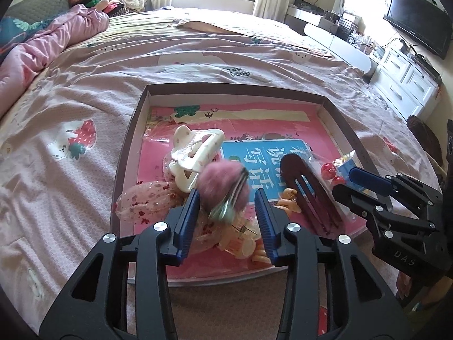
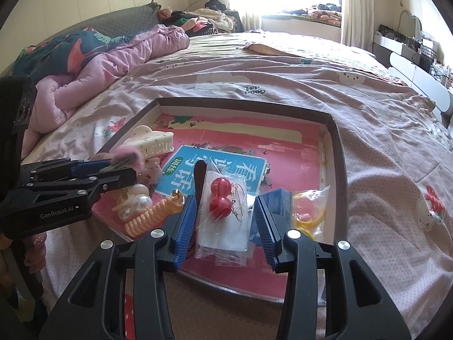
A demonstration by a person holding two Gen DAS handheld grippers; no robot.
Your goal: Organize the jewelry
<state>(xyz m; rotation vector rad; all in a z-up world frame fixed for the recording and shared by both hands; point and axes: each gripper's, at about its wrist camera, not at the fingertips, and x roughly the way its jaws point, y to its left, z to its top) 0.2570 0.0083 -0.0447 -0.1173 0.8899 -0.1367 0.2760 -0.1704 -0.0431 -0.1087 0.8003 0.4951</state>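
Over the shallow brown cardboard tray (image 1: pixel 128 141) on the bed, near its front edge, the left gripper (image 1: pixel 228 195) stood released around a blurred fluffy pink pom-pom hair clip (image 1: pixel 223 184); the right gripper (image 2: pixel 225 212) hung unclenched astride a clear bag of red ball earrings (image 2: pixel 219 198).

Tray (image 1: pixel 127 138): I am seeing it lying flat on the bed, brown-rimmed, pink-lined.
Pompom clip (image 1: pixel 223 187): pink, fluffy, blurred, sitting between my left pads.
Earrings (image 2: pixel 219 198): red balls lying bagged near the front rim.
Claw clip (image 1: pixel 195 153): cream, lying left.
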